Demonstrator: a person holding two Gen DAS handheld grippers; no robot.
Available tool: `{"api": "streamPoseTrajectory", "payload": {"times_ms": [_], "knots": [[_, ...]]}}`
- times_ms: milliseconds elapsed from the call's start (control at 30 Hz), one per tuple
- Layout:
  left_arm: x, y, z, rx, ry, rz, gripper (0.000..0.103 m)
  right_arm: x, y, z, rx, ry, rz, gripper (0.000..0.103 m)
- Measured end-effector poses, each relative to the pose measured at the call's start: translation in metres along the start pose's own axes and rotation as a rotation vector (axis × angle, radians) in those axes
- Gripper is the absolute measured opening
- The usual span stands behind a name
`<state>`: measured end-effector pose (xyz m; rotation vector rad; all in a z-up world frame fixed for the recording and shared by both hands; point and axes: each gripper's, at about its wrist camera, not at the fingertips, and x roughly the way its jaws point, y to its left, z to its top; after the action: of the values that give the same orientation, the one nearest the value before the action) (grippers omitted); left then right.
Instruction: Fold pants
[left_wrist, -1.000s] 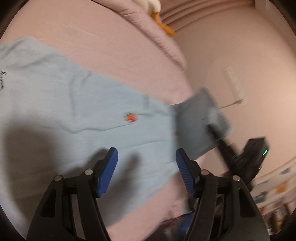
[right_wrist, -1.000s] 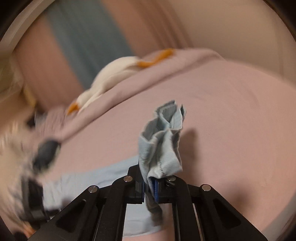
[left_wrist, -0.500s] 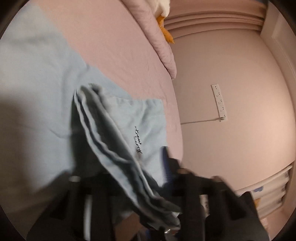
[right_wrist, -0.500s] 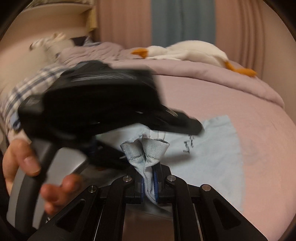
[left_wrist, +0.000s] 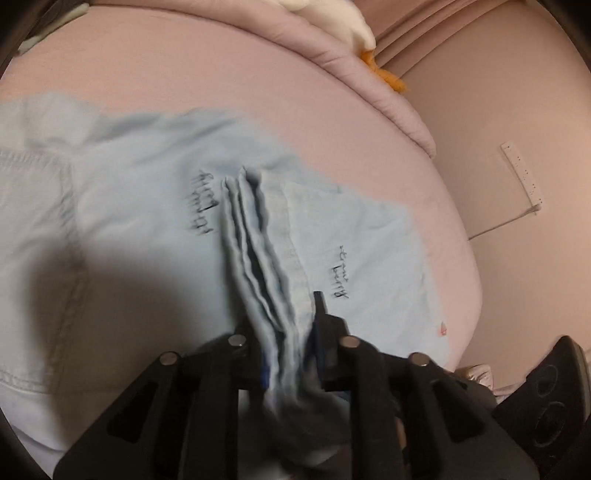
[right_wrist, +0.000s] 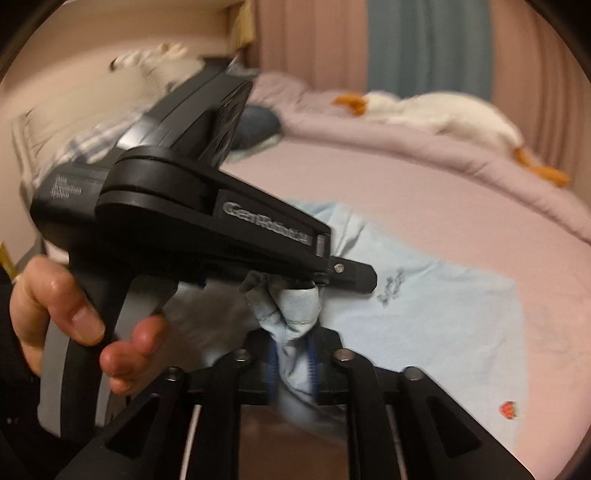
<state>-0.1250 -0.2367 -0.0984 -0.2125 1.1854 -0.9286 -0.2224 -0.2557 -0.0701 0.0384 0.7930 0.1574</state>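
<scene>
Light blue pants (left_wrist: 140, 206) lie spread on the pink bed, with black script lettering and a small red patch (right_wrist: 508, 410). My left gripper (left_wrist: 288, 354) is shut on a bunched stack of the pants' hem layers (left_wrist: 258, 258), held just above the spread cloth. My right gripper (right_wrist: 291, 365) is shut on another bunch of the same pants (right_wrist: 295, 314). In the right wrist view the left gripper's black body (right_wrist: 207, 229) and the hand holding it sit close in front, its tip right over the bunch.
The pink bed (left_wrist: 221, 74) has a rolled lilac duvet (right_wrist: 443, 155) at its far side with a white goose plush (right_wrist: 436, 110) on it. A pink wall with a power strip (left_wrist: 521, 173) stands right of the bed. Curtains hang behind.
My left gripper went from open above the flat pants to shut on the hem layers. My right gripper carried its bunch over to the left gripper; both now hold cloth side by side.
</scene>
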Motion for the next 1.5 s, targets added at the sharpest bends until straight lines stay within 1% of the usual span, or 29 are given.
{"api": "streamPoseTrajectory", "payload": {"times_ms": [67, 100, 133, 200, 233, 300, 333, 400, 467, 500, 533, 567, 600, 667, 733, 800, 867, 933, 1033, 1100, 1133, 1200, 1233, 1267, 1333, 1367, 1400, 1467, 1500], "knots": [[-0.005, 0.004, 0.000, 0.010, -0.004, 0.015, 0.018, 0.011, -0.001, -0.005, 0.033, 0.070, 0.044, 0.057], [-0.011, 0.004, 0.001, 0.022, -0.016, 0.045, 0.024, 0.007, -0.001, -0.006, 0.035, 0.052, 0.048, 0.059], [-0.018, 0.005, 0.002, 0.030, -0.033, 0.069, 0.034, 0.001, -0.004, -0.006, 0.045, 0.050, 0.067, 0.059], [-0.035, 0.003, 0.004, 0.051, -0.084, 0.117, 0.045, -0.012, -0.013, -0.006, 0.091, 0.048, 0.119, 0.060], [-0.041, 0.000, 0.007, 0.062, -0.111, 0.138, 0.046, -0.026, -0.023, -0.007, 0.144, 0.026, 0.164, 0.060], [-0.053, -0.004, 0.006, 0.086, -0.137, 0.124, 0.044, -0.047, -0.039, -0.009, 0.212, -0.024, 0.190, 0.060], [-0.057, -0.008, 0.004, 0.103, -0.141, 0.106, 0.044, -0.062, -0.053, -0.010, 0.251, -0.060, 0.168, 0.060], [-0.056, -0.020, 0.004, 0.152, -0.132, 0.060, 0.044, -0.080, -0.074, -0.013, 0.304, -0.103, 0.105, 0.060], [-0.045, -0.041, 0.000, 0.192, -0.106, 0.006, 0.041, -0.090, -0.094, -0.020, 0.355, -0.109, -0.004, 0.060], [-0.035, -0.052, -0.003, 0.212, -0.081, -0.028, 0.034, -0.089, -0.106, -0.022, 0.384, -0.091, -0.063, 0.059], [-0.025, -0.058, -0.004, 0.228, -0.060, -0.037, 0.027, -0.086, -0.118, -0.027, 0.421, -0.062, -0.117, 0.059], [-0.016, -0.064, -0.005, 0.244, -0.040, -0.030, 0.025, -0.083, -0.126, -0.029, 0.437, -0.048, -0.127, 0.051], [-0.008, -0.071, -0.008, 0.267, -0.020, -0.009, 0.022, -0.080, -0.130, -0.031, 0.445, -0.034, -0.135, 0.039], [0.009, -0.070, -0.016, 0.303, 0.014, 0.061, 0.012, -0.070, -0.130, -0.036, 0.434, 0.011, -0.168, 0.037], [0.023, -0.057, -0.020, 0.315, 0.033, 0.190, 0.003, -0.054, -0.123, -0.036, 0.397, 0.056, -0.200, 0.037], [0.011, -0.037, -0.025, 0.286, 0.007, 0.198, 0.002, -0.044, -0.119, -0.034, 0.358, 0.095, -0.235, 0.037], [-0.008, -0.020, -0.030, 0.254, -0.025, 0.229, 0.002, -0.045, -0.114, -0.030, 0.324, 0.101, -0.257, 0.037], [-0.022, -0.004, -0.035, 0.213, -0.033, 0.186, 0.002, -0.046, -0.116, -0.024, 0.313, 0.117, -0.260, 0.037], [-0.027, 0.000, -0.041, 0.229, -0.044, 0.187, 0.002, -0.052, -0.117, -0.018, 0.325, 0.114, -0.271, 0.037], [-0.023, 0.002, -0.039, 0.219, -0.042, 0.181, 0.002, -0.048, -0.100, -0.002, 0.306, 0.059, -0.203, 0.037], [-0.022, 0.003, -0.037, 0.207, -0.041, 0.169, 0.002, -0.044, -0.090, 0.008, 0.282, 0.049, -0.158, 0.037], [-0.027, 0.004, -0.040, 0.198, -0.042, 0.150, 0.002, -0.030, -0.073, 0.025, 0.226, 0.058, -0.095, 0.037], [-0.028, 0.002, -0.041, 0.195, -0.045, 0.141, 0.002, -0.014, -0.062, 0.036, 0.189, 0.076, -0.058, 0.037], [-0.029, 0.003, -0.042, 0.192, -0.046, 0.132, 0.002, -0.002, -0.056, 0.043, 0.163, 0.089, -0.043, 0.037], [-0.028, 0.001, -0.040, 0.191, -0.046, 0.121, 0.002, 0.025, -0.045, 0.055, 0.109, 0.134, -0.032, 0.028], [-0.029, 0.002, -0.040, 0.194, -0.044, 0.119, 0.002, 0.041, -0.041, 0.061, 0.092, 0.164, -0.023, 0.021], [-0.029, 0.004, -0.040, 0.197, -0.046, 0.114, 0.002, 0.057, -0.037, 0.067, 0.074, 0.189, -0.029, 0.019], [-0.030, 0.004, -0.039, 0.192, -0.049, 0.104, 0.002, 0.070, -0.032, 0.078, 0.057, 0.197, -0.047, 0.019], [-0.030, 0.004, -0.038, 0.188, -0.049, 0.099, 0.002, 0.073, -0.032, 0.083, 0.070, 0.210, -0.047, 0.019]]}}
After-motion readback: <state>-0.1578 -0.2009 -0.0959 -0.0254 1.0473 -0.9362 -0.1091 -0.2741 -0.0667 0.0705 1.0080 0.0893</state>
